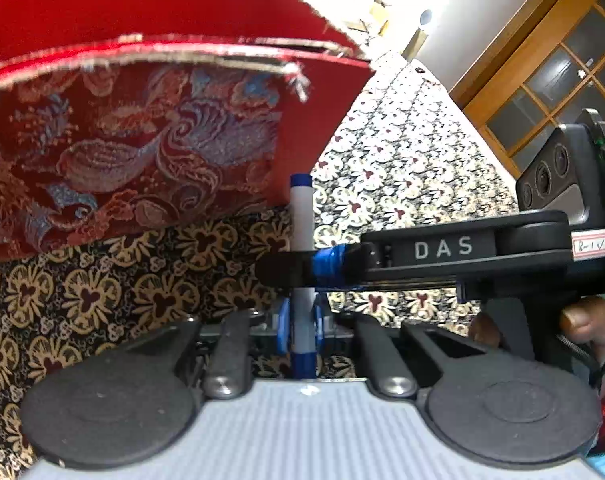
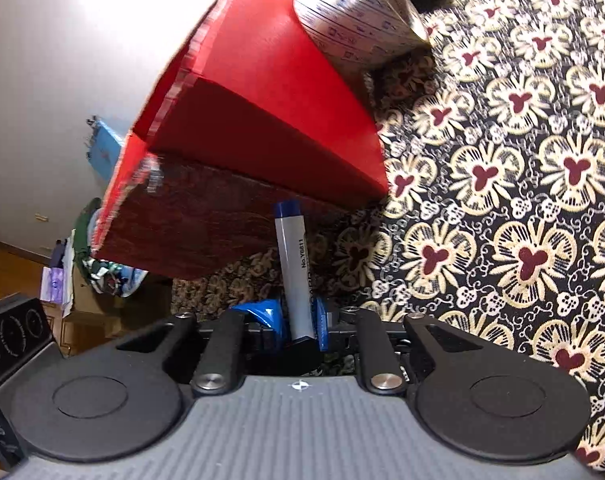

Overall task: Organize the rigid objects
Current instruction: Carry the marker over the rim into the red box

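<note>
Marker (image 1: 302, 216) pinched by both closed jaws, long axis pointing forward toward red box (image 1: 142, 128)

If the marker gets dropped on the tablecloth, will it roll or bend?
The marker looks like a stiff, round plastic barrel, so it probably won't bend but may roll. It seems light. The tablecloth looks soft and could slow it.

White marker (image 2: 294, 268) with blue cap, red brocade box (image 1: 134, 140), floral cloth (image 2: 502, 200).
</note>
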`<state>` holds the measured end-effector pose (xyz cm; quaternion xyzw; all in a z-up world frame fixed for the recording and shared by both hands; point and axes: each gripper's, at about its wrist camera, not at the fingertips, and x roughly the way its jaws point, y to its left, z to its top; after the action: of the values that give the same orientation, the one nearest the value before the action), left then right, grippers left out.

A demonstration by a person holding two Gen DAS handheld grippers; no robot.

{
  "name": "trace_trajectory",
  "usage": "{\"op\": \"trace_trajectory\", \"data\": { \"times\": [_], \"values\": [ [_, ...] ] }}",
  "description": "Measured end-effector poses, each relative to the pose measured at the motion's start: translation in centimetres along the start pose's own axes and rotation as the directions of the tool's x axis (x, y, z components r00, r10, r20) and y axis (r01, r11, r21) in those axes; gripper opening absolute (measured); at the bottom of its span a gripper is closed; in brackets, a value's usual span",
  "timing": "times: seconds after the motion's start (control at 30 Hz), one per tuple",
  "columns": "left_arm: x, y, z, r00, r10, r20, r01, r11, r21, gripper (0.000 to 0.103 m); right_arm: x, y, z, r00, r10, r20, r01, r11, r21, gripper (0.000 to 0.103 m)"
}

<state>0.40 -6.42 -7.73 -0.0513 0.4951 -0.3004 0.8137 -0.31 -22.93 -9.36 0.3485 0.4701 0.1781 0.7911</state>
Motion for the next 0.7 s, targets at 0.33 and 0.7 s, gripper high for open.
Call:
{"op": "trace_trajectory", "data": {
  "times": [0.33,0.7],
  "values": [
    [-6.4,-2.5,0.8,0.995,-0.031,0.095,0.02,0.994,0.108,0.005,-3.7,5.1,0.7,0.998,0.066,0.021,-0.062,0.982,-0.18,0.0],
    [-12.4,-1.7,5.3,0.965,-0.038,0.259,0.008,0.993,0.115,0.006,-4.7,11.2,6.3,0.993,0.114,0.042,-0.095,0.947,-0.307,0.0]
  ]
}}
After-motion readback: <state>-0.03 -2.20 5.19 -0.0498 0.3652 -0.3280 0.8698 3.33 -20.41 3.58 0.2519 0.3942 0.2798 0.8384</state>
